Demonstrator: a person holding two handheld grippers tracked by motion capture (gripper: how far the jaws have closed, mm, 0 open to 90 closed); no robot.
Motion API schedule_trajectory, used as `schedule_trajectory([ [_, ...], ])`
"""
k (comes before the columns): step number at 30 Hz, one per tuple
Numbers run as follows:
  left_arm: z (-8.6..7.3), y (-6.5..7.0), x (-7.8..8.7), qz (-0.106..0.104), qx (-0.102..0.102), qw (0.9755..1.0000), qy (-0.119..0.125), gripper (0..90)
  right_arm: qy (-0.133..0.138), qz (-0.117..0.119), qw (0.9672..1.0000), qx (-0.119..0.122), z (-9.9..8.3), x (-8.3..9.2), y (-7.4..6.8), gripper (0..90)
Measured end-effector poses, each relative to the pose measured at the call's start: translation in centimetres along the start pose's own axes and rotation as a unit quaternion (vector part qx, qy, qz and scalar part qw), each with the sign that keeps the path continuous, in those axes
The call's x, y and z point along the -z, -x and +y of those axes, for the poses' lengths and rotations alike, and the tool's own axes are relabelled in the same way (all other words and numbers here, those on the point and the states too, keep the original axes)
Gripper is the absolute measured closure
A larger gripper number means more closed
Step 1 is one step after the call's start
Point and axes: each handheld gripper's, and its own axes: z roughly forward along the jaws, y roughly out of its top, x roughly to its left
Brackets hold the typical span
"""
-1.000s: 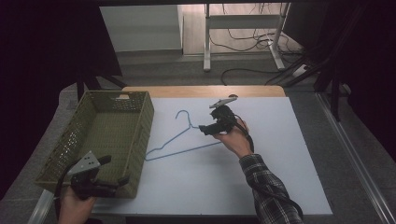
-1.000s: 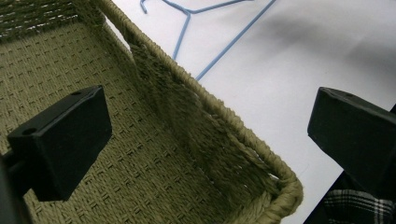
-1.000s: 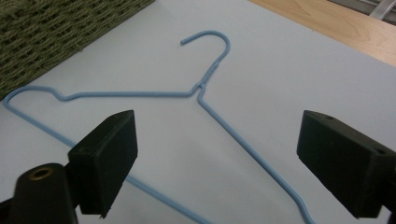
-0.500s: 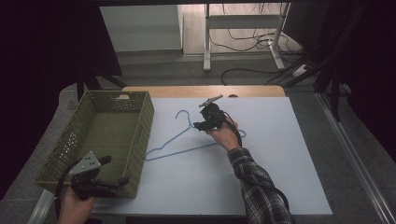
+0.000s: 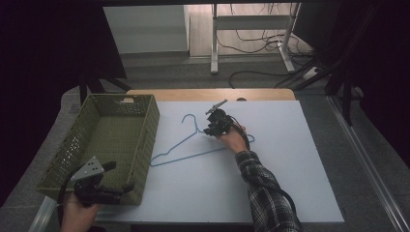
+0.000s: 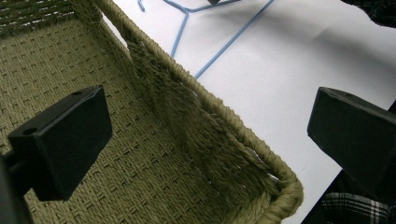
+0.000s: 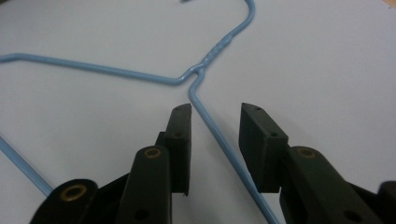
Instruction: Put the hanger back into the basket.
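I sit at a table covered by a white board (image 5: 270, 174), holding a gripper in each hand. My right gripper (image 7: 215, 126) reaches out over the middle of the board, and its two black jaws stand parted, one on either side of a thin blue wire hanger (image 7: 140, 74). The wire of one shoulder runs up between the jaws, just below the twisted neck; I cannot tell whether the pads touch it. From above, the blue wire hanger (image 5: 191, 145) lies flat on the board, its hook pointing away from me and its long bar stretching towards a green woven basket (image 5: 145, 140) that sits along the left edge. My left gripper (image 5: 104, 186) rests at the near right corner of that basket, its jaws spread wide, one over the woven floor inside and the other outside above the board, with the basket's braided rim (image 6: 219, 116) between them.
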Motion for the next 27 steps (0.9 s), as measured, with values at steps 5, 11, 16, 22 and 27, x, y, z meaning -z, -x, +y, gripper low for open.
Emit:
schedule_trajectory([
  [5, 0.1, 0.0, 0.0, -0.004, 0.006, 1.0, -0.001, 0.3, -0.009, 0.006, 0.9994, 0.034, -0.1, -0.5, 0.5, 71.6],
  [11, 0.3, 0.2, 0.0, -0.018, 0.018, 0.9997, 0.0, 0.9, -0.014, 0.025, 0.9979, 0.057, -0.1, -1.0, 1.3, 78.5],
  [16, 0.7, 0.5, -0.2, -0.02, 0.018, 0.9996, -0.001, 0.9, -0.019, 0.054, 0.9952, 0.079, 0.0, -1.3, 1.9, 84.5],
  [22, 2.0, 1.6, -0.6, -0.021, -0.004, 0.9997, -0.008, 0.4, -0.019, 0.062, 0.9906, 0.12, 0.0, -1.2, 2.0, 86.0],
  [27, 4.2, 3.0, -1.3, -0.023, -0.02, 0.9995, -0.01, 2.4, -0.006, 0.061, 0.9888, 0.136, -0.1, -0.4, 1.9, 86.4],
])
